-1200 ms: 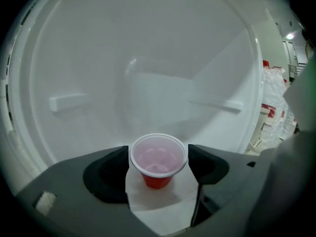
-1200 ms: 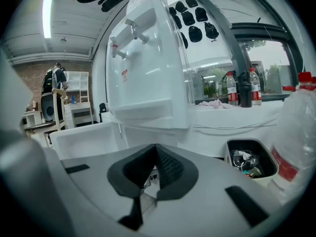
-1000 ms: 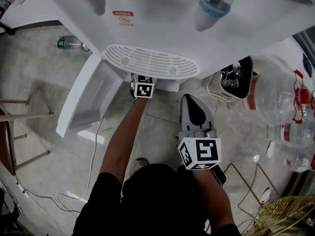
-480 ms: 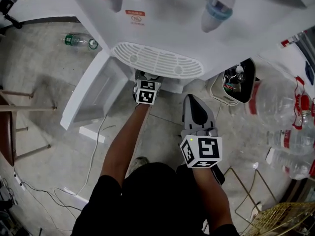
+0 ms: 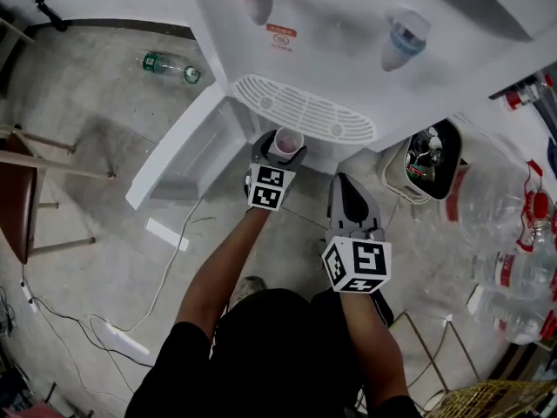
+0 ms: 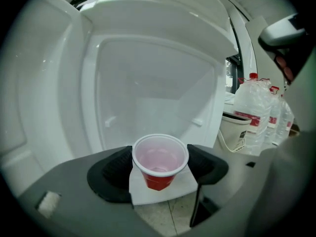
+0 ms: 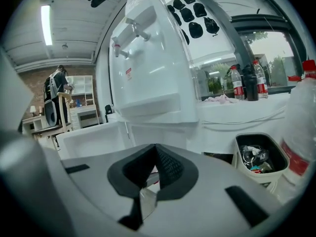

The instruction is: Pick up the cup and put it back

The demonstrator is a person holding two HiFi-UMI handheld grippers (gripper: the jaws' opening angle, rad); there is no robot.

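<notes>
1. red plastic cup stands upright between the left gripper jaws, long axis vertical, open mouth facing up.
2. its outside is red, the inside pale pink, with a white rim.
3. left jaws clamp the cup wall from both sides.
4. right gripper jaws are pressed together, nothing between them; a white water dispenser stands beyond them.

The shirt is black and short-sleeved, the left gripper and right gripper grey with black-and-white marker cubes.
</notes>
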